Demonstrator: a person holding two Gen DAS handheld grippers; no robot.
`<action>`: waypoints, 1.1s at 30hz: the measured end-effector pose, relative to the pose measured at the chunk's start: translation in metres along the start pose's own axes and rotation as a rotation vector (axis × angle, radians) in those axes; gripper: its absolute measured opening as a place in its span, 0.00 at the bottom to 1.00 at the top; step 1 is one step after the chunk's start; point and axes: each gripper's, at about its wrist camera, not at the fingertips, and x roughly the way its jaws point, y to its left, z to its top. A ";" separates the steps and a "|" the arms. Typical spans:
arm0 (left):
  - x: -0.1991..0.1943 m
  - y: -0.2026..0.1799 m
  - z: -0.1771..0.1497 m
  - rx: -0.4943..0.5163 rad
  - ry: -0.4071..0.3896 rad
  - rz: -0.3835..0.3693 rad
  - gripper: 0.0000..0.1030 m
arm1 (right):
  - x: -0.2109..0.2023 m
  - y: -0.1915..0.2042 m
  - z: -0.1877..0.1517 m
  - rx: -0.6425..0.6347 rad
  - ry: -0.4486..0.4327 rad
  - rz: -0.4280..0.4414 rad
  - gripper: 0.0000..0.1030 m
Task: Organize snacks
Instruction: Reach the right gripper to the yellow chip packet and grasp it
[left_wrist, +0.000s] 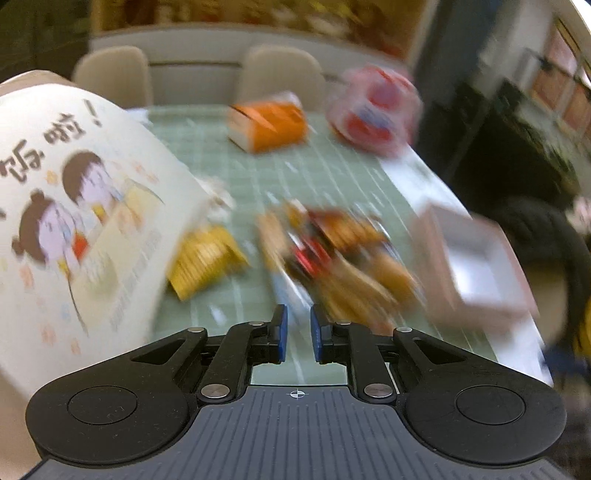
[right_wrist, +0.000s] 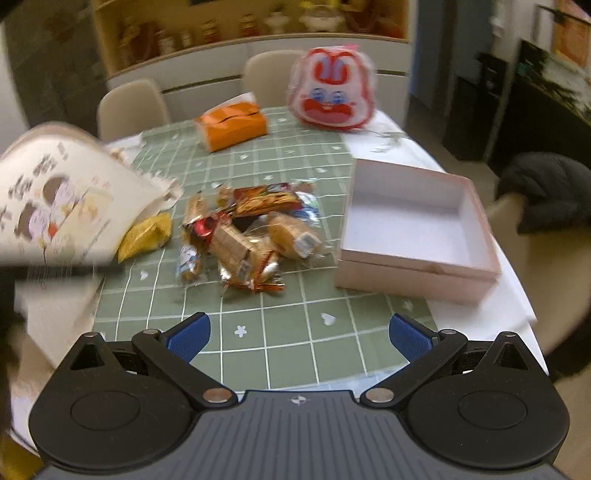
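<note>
Right gripper (right_wrist: 299, 334) — jaws spread wide, nothing between them, held above bare green checked tablecloth (right_wrist: 280, 332). Left gripper (left_wrist: 298, 338) — jaws nearly together with a narrow gap, nothing in it; its view is heavily blurred.

Just beyond the right gripper, mid-table: pile of wrapped snacks (right_wrist: 247, 236), loose on the cloth. Yellow packet (right_wrist: 146, 232) lies left of the pile, its far side tucked under the edge of a white cartoon-printed bag (right_wrist: 62, 206) that fills the left of both views.

Right of the pile, close beside it: open pink box (right_wrist: 417, 266), white interior, no snacks in it.

Farther back: orange tissue box (right_wrist: 232, 125), then a red-and-white cartoon-face bag (right_wrist: 332, 92) upright at the far right of the cloth. Behind the table, two beige chairs (right_wrist: 129, 107).
</note>
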 end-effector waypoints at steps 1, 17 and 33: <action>0.012 0.012 0.009 -0.008 -0.016 -0.008 0.17 | 0.006 0.003 0.000 -0.026 0.010 0.011 1.00; 0.182 0.089 0.083 -0.065 0.162 0.128 0.17 | 0.068 -0.027 0.000 -0.073 0.192 -0.021 1.00; 0.097 0.079 -0.032 -0.375 0.308 -0.127 0.17 | 0.097 0.005 0.026 -0.269 0.082 0.117 1.00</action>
